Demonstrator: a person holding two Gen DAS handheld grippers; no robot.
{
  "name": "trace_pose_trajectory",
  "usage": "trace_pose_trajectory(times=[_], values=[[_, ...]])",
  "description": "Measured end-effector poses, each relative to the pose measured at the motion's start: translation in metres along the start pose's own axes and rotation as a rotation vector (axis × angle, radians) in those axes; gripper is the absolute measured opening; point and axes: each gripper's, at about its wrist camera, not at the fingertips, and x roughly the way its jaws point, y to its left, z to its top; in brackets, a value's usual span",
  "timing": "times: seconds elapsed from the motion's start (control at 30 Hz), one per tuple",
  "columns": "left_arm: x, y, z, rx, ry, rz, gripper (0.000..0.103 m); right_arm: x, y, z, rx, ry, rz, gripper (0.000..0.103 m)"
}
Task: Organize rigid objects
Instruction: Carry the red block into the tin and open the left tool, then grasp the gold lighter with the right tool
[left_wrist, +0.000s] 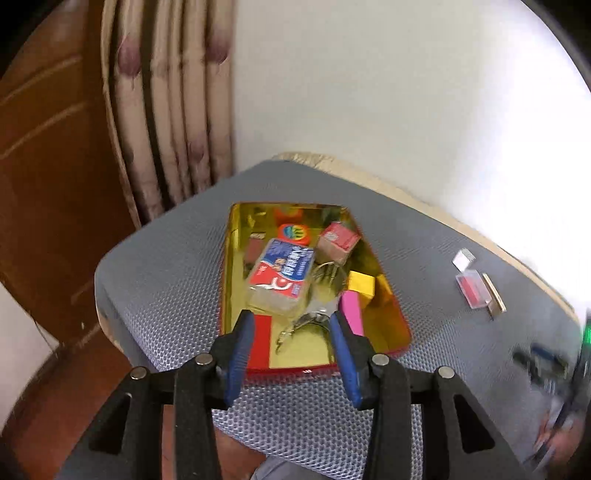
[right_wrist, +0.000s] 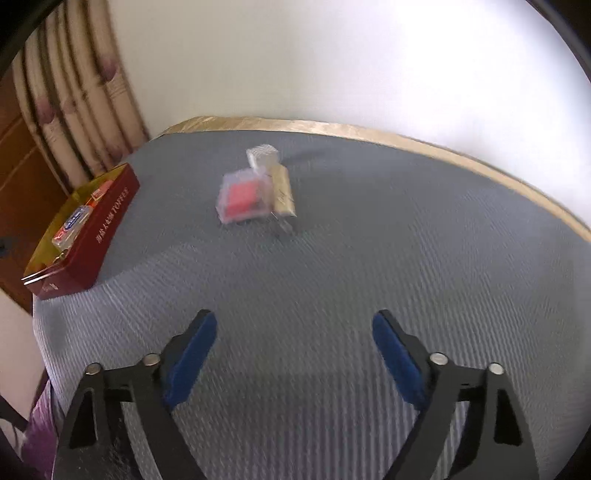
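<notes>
A red tin (left_wrist: 391, 325) with a gold lining sits on the grey mesh mat. It holds a red-and-blue packet (left_wrist: 280, 273), a small reddish box (left_wrist: 338, 240), a yellow block (left_wrist: 362, 284), a pink block (left_wrist: 351, 310) and a metal key ring (left_wrist: 306, 321). My left gripper (left_wrist: 291, 319) hangs over the tin's near end, open; the key ring lies between its tips and the pads do not press on it. My right gripper (right_wrist: 294, 317) is open and empty above bare mat. Ahead of it lie a clear case with a red insert (right_wrist: 243, 197), a white cube (right_wrist: 262, 155) and a gold bar (right_wrist: 282, 190). The tin (right_wrist: 107, 221) is at its far left.
The mat (right_wrist: 369, 258) covers a table with a gold edge (right_wrist: 369, 131) against a white wall. A striped curtain (left_wrist: 166, 110) and a wooden door (left_wrist: 44, 166) stand to the left. A blurred dark shape (left_wrist: 546, 365) shows at the left wrist view's right edge.
</notes>
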Motion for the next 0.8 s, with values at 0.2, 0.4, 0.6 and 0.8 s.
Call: trace_pose_trajectory(times=[0.2,0.4,0.6,0.8], values=[[0.018,-0.013,-0.011,0.069,0.058,-0.017,0.043,0.036,0.003,0.044,-0.101,0.042,-0.059,0.059],[0.043,-0.004,-0.015,0.028,0.152,-0.019,0.043,0.063,-0.002,0.066,-0.149,0.105,-0.092,0.043],[0.048,-0.003,-0.016,0.034,0.161,-0.013,0.043,0.086,0.003,0.082,-0.199,0.174,-0.056,0.032],[0.036,-0.004,-0.013,0.04,0.101,0.032,0.043,0.097,0.009,0.091,-0.234,0.226,-0.059,0.018]])
